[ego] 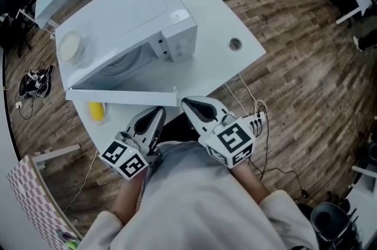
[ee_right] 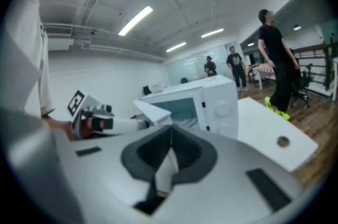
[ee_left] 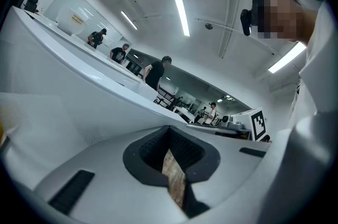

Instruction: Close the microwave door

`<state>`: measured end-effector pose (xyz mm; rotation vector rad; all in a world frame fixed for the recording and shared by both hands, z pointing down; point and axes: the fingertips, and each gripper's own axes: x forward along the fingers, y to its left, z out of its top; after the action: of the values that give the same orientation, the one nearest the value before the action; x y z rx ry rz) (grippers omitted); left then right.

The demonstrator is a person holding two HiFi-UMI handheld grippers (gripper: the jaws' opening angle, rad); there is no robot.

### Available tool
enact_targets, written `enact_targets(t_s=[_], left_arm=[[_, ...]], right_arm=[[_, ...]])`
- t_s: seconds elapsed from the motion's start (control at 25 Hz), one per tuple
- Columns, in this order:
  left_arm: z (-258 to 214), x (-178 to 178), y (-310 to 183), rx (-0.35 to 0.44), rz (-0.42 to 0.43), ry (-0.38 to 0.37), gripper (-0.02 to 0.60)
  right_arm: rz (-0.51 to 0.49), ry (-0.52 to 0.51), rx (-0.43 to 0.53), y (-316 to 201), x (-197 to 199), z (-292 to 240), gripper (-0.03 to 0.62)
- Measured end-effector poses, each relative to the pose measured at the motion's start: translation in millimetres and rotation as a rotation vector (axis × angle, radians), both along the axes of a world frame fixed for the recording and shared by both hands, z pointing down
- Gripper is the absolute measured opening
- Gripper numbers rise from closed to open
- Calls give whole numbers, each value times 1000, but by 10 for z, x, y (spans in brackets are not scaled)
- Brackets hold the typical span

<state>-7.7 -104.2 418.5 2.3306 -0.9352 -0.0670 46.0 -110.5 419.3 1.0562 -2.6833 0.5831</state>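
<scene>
A yellow object (ego: 96, 111) lies on the white bench (ego: 215, 16); dark shoes (ego: 36, 82) sit on the wooden floor (ego: 294, 66) nearby.

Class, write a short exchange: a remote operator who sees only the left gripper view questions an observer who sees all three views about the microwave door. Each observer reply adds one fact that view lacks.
Operator: I see only a white panel close by. Is the microwave door open?
Observer: Yes. In the head view the door stands swung out from the microwave, towards the person.
Operator: Where do the right gripper's jaws point?
Observer: The right gripper points at the door's free end, jaws together; whether it touches, I cannot tell.
Operator: Anything beside the door?
Observer: A yellow object lies on the table by its outer face, near the hinge end.
</scene>
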Motion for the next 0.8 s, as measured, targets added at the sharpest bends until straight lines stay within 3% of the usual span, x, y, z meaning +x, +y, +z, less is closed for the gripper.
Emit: enact_targets(t_s=[0.8], left_arm=[[67, -82, -199, -42, -2, 34, 18]], right_arm=[[12, -10, -18, -269, -62, 10, 23]])
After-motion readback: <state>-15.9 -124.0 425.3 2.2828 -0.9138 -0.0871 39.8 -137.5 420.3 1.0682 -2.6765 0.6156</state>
